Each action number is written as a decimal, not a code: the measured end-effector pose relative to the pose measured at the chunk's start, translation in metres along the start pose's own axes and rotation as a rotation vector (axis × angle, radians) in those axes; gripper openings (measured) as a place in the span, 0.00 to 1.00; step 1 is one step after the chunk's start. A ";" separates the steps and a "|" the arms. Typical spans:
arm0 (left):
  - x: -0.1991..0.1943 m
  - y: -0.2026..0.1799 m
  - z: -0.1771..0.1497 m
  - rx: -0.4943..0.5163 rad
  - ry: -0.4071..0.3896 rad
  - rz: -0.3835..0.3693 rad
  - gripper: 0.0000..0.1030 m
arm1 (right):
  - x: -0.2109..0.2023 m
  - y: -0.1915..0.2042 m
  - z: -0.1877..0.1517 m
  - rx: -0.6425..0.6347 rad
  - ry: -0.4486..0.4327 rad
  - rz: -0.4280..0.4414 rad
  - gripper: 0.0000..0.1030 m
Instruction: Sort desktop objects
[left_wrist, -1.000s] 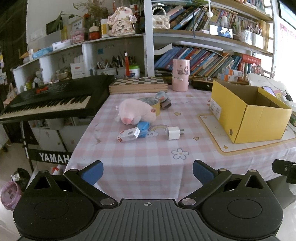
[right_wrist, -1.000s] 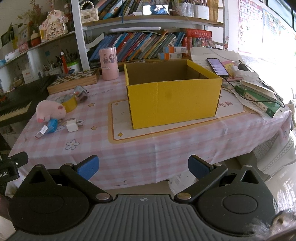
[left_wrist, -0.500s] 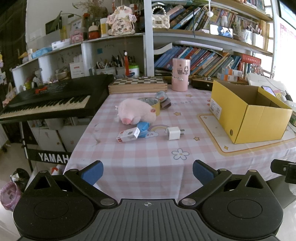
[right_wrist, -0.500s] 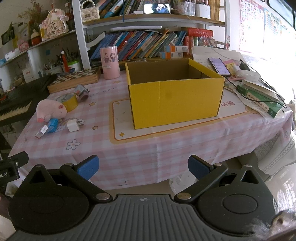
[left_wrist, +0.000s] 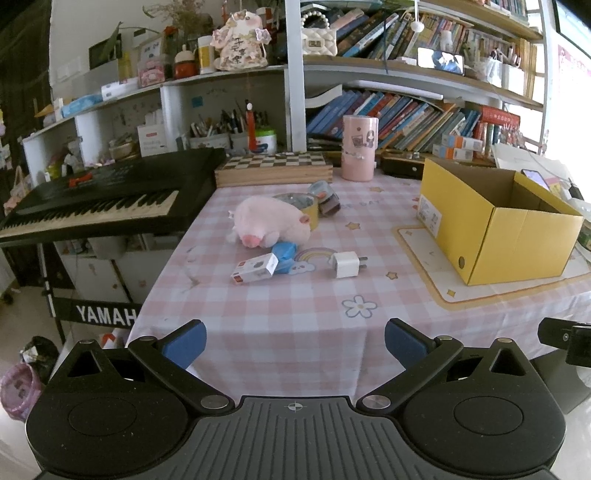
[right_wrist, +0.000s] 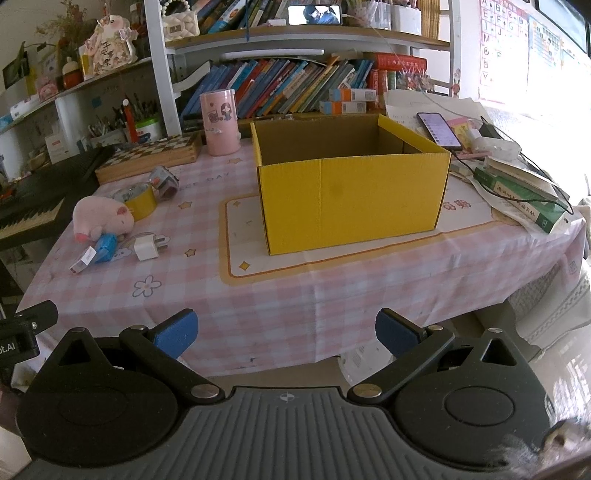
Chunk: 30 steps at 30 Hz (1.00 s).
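Observation:
A pink plush pig (left_wrist: 269, 225) lies on the pink checked tablecloth (left_wrist: 295, 314), with a yellow tape roll (left_wrist: 301, 206) and a small grey tape dispenser (left_wrist: 327, 201) behind it. In front lie a blue item (left_wrist: 283, 254), a small white box (left_wrist: 255, 268) and a white charger plug (left_wrist: 345, 264). An open, empty yellow cardboard box (right_wrist: 351, 188) stands to the right. My left gripper (left_wrist: 295, 341) is open and empty, short of the table's front edge. My right gripper (right_wrist: 286, 332) is open and empty, before the yellow box.
A black Yamaha keyboard (left_wrist: 99, 199) stands left of the table. A chessboard box (left_wrist: 273, 168) and a pink cylinder (left_wrist: 359, 147) stand at the back before bookshelves. A phone (right_wrist: 437, 129), books (right_wrist: 524, 195) and cables lie right of the yellow box.
Both grippers have drifted very slightly; the views barely shift. Nothing on the table has moved.

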<state>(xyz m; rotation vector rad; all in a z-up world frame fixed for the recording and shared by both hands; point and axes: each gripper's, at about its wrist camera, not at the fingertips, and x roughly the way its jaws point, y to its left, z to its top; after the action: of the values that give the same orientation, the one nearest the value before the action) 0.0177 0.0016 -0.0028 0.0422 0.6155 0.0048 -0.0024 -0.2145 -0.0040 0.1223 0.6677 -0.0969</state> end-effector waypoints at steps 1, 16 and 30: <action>0.001 0.000 0.000 0.000 0.001 -0.001 1.00 | 0.000 0.001 -0.001 0.000 0.000 0.000 1.00; 0.004 0.006 -0.002 -0.015 0.017 -0.049 1.00 | 0.004 0.006 -0.003 -0.012 0.008 0.013 1.00; 0.006 0.009 0.002 -0.010 0.009 -0.070 1.00 | 0.001 0.021 0.004 -0.060 0.000 0.053 1.00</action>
<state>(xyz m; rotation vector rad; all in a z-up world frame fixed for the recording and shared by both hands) 0.0237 0.0106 -0.0046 0.0109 0.6259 -0.0596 0.0041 -0.1940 0.0005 0.0824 0.6666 -0.0259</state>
